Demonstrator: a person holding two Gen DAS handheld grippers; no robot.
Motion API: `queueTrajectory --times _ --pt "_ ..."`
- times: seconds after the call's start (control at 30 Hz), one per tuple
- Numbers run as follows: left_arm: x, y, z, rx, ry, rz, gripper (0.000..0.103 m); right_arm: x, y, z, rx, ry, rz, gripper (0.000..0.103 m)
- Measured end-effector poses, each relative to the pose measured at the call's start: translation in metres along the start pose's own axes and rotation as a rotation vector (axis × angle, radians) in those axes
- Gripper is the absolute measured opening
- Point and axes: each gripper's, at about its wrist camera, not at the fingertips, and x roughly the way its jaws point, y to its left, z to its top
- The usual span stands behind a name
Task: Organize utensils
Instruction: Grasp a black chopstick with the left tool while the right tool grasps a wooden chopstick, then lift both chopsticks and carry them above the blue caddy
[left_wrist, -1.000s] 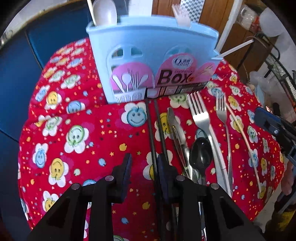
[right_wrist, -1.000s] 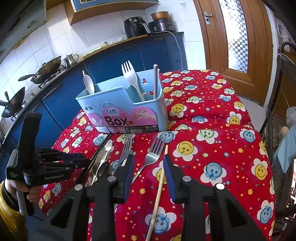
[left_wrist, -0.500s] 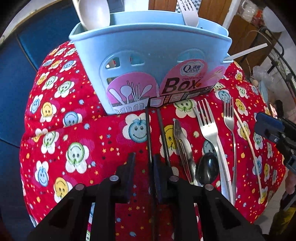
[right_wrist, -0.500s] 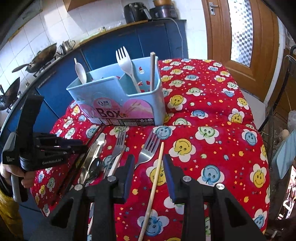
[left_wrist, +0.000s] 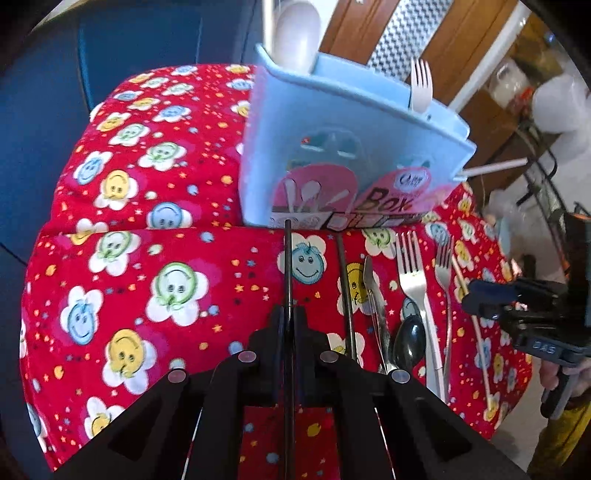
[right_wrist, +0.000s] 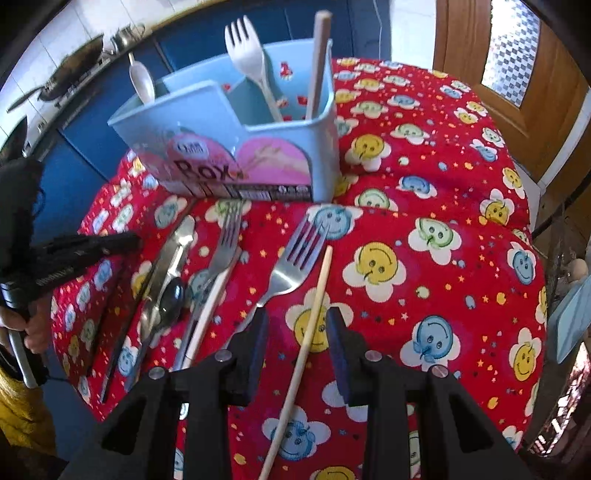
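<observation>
My left gripper (left_wrist: 290, 314) is shut on a black chopstick (left_wrist: 287, 266) whose tip points at the base of the light blue utensil box (left_wrist: 343, 155). A second black chopstick (left_wrist: 345, 288) lies on the cloth just right of it. My right gripper (right_wrist: 297, 321) is open, its fingers on either side of a wooden chopstick (right_wrist: 314, 310) lying on the cloth. The box (right_wrist: 258, 147) holds a white plastic fork (right_wrist: 247, 55), a wooden chopstick (right_wrist: 317, 62) and a white spoon (right_wrist: 142, 81).
On the red smiley tablecloth (right_wrist: 424, 229) lie a knife (right_wrist: 170, 254), a black spoon (right_wrist: 170, 299), a white-handled fork (right_wrist: 221, 258) and a steel fork (right_wrist: 291, 266). The table's right edge drops off near a wooden door (right_wrist: 517, 74). Blue cabinets (left_wrist: 44, 92) stand behind.
My left gripper closed on the black chopstick and shifted left, lifting it. My right gripper moved forward and down, so the wooden chopstick now lies between its open fingers.
</observation>
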Motion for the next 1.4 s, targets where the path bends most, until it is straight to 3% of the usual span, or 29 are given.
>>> queueTrajectory --times 0.37,0.47,0.53,0.87,1.4 --pt "-0.024 0.007 -0.001 -0.04 -0.089 -0.077 0.005 0.015 0.013 0.014 -0.068 0.127 -0.063 0.036" --pt "-0.029 0.003 -0.002 -0.041 -0.108 -0.092 0.005 0.015 0.018 0.015 -0.09 0.123 -0.111 0.024" --pt "-0.03 0.004 -0.001 -0.044 -0.118 -0.102 0.005 0.014 0.016 0.014 -0.071 0.107 -0.122 0.01" --pt "-0.044 -0.005 -0.003 -0.059 -0.172 -0.123 0.005 -0.009 -0.017 -0.002 0.079 -0.025 0.013 0.006" --pt "-0.097 -0.032 -0.004 -0.03 -0.37 -0.113 0.005 -0.086 0.022 -0.01 0.042 -0.403 0.124 0.006"
